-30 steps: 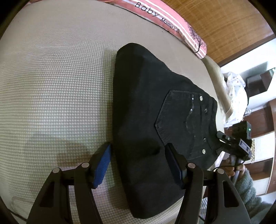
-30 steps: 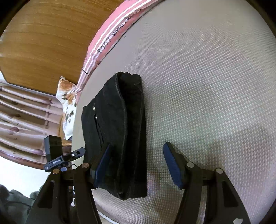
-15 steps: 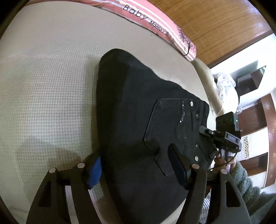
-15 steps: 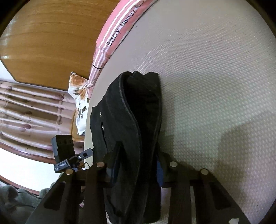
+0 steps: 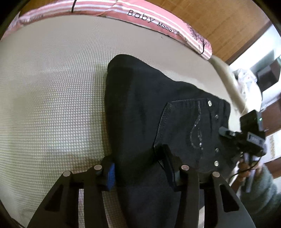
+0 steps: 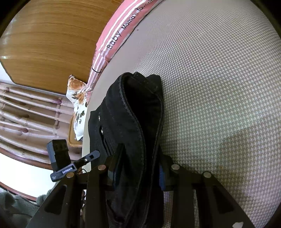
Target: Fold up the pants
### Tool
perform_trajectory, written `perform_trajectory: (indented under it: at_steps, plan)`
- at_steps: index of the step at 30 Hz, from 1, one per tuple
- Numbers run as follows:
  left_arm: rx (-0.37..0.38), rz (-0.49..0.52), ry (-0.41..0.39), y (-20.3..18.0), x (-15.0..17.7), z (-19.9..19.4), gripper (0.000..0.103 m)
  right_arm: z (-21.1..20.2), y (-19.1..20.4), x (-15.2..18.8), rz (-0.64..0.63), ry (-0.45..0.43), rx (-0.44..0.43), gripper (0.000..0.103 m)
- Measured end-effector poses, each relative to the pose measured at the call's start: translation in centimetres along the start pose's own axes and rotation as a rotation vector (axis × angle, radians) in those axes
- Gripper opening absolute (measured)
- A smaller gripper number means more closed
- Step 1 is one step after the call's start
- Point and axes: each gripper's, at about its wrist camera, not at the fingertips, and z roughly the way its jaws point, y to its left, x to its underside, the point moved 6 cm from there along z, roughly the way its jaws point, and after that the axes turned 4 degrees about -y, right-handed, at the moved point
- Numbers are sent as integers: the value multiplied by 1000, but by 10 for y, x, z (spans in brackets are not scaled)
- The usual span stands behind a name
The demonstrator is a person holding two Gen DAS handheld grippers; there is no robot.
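While lying folded on one mattress [image 5: 52, 91]: one pair of black pants [image 5: 149, 108], two grippers—left gripper [image 5: 138, 171], right gripper [image 6: 138, 168]—both clamped onto it.

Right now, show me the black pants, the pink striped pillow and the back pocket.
black pants [image 5: 137, 108], left wrist view, upper folded panel.
pink striped pillow [image 5: 108, 8], left wrist view, striped cover.
back pocket [image 5: 184, 122], left wrist view, pocket face.

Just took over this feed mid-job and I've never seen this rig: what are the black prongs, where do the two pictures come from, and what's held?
No robot: a person holds a two-finger gripper in each hand, and a camera on each looks along its fingers. The left gripper has just been closing on the folded black pants, which lie on a bed beside a striped pillow. The right gripper is clamped on another edge of the pants.
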Motion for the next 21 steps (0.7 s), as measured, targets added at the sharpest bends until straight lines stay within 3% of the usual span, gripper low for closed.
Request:
perform_trajectory:
  at_steps: [6,13,21]
  plan:
    - [-52,26,-6,-3,1,1,46,2,-1,-3,23,-10,14,30]
    - [-99,60,-16,-11,-1,2,41,2,12,-1,3,-63,97,33]
    - [-123,90,-33,-15,-1,-5,26,-2,32,-4,-19,-108,125,26]
